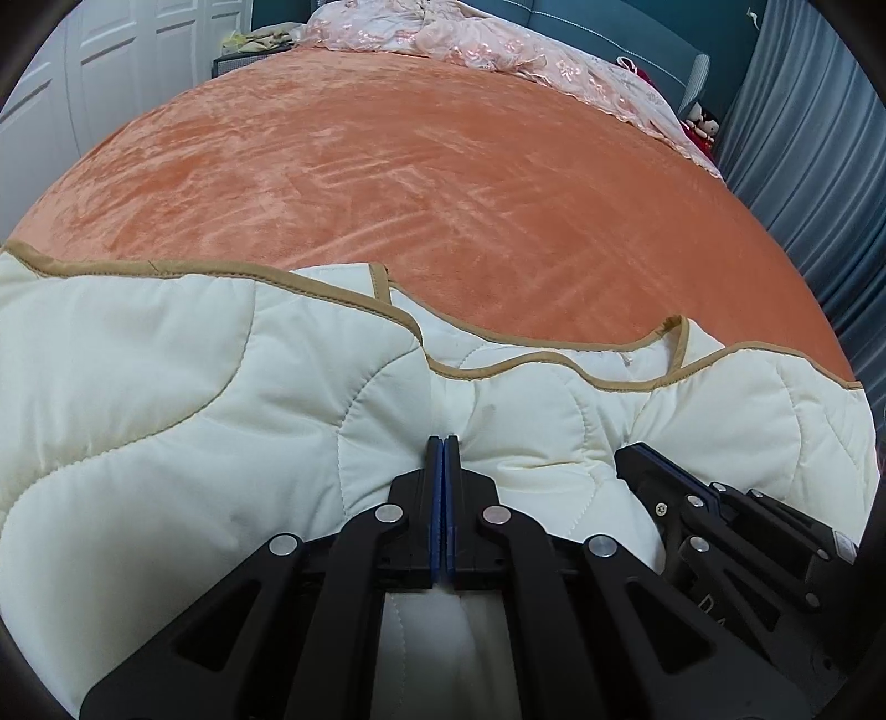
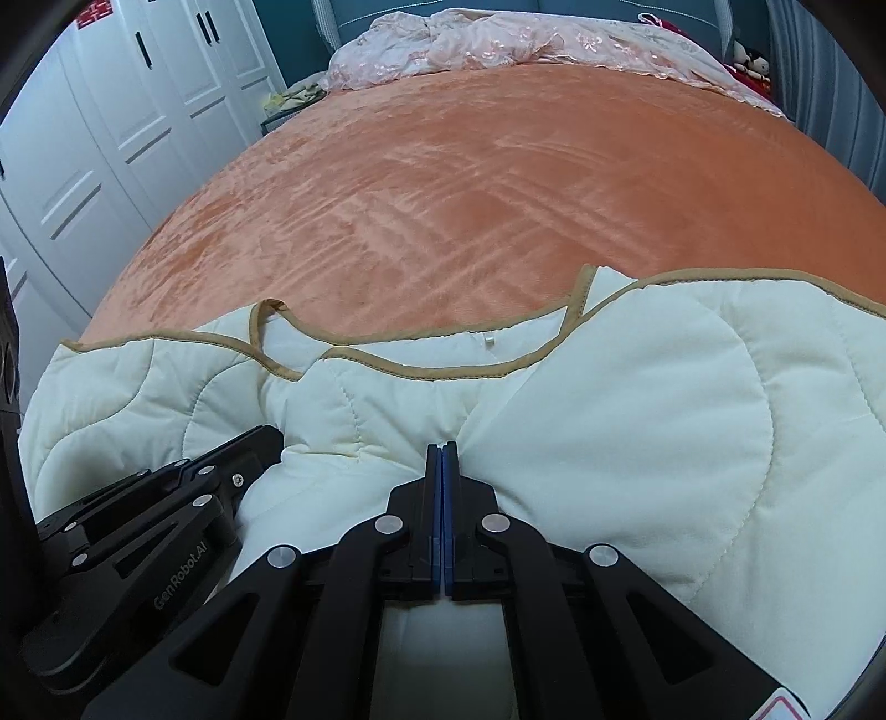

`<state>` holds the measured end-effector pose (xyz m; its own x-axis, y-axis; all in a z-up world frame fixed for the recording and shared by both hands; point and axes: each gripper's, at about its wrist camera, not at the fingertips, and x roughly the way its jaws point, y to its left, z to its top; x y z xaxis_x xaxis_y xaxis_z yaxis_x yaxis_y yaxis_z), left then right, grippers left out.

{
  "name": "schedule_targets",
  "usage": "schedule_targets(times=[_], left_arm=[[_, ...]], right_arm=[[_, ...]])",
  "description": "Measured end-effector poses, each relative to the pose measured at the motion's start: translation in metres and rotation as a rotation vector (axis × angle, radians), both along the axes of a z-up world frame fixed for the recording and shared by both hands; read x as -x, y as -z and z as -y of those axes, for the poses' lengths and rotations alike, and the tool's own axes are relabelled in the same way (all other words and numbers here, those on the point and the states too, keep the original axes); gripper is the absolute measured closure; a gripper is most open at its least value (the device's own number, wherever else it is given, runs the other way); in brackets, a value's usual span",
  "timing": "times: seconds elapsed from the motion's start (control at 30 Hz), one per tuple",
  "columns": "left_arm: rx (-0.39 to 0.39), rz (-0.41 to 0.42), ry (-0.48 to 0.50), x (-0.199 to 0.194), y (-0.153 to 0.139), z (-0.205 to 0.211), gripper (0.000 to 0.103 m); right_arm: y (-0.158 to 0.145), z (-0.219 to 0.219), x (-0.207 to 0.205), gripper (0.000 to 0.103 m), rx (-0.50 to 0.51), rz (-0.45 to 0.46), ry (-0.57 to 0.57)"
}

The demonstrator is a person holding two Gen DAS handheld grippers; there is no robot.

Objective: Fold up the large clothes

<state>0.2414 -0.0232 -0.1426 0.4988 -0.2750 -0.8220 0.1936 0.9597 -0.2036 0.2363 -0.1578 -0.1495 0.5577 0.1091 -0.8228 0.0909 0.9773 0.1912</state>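
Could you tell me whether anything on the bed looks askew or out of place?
Nothing looks damaged or spilled. The cream quilted garment with tan binding lies rumpled at the near edge of the orange plush blanket, and a pink embroidered cover sits bunched at the far end.

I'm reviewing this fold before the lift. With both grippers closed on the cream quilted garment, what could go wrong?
Both the left gripper and right gripper pinch small puckers near the middle of the cream quilted garment, close together, so the wide sides may sag and bunch. The thin pinches could slip from the padding.

Left tool (image 1: 443, 440) closed, right tool (image 2: 442, 446) closed
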Motion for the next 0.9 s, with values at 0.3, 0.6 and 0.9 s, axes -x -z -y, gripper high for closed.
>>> schedule_targets(times=[0.3,0.6,0.9], left_arm=[[0.012,0.003,-0.008,-0.003,0.003,0.001,0.103],[-0.001,0.075,-0.014,0.056,-0.072,-0.023,0.103],[0.026,-0.018,0.016,0.123,-0.043,-0.015,0.103]], right_arm=[[0.002,0.004,-0.005,0.103,-0.02,0.018,0.011],[-0.073,0.013,0.082,0.103,-0.061,0.187,0.028],[-0.034,-0.017,0.13,0.103,-0.088,0.017,-0.013]])
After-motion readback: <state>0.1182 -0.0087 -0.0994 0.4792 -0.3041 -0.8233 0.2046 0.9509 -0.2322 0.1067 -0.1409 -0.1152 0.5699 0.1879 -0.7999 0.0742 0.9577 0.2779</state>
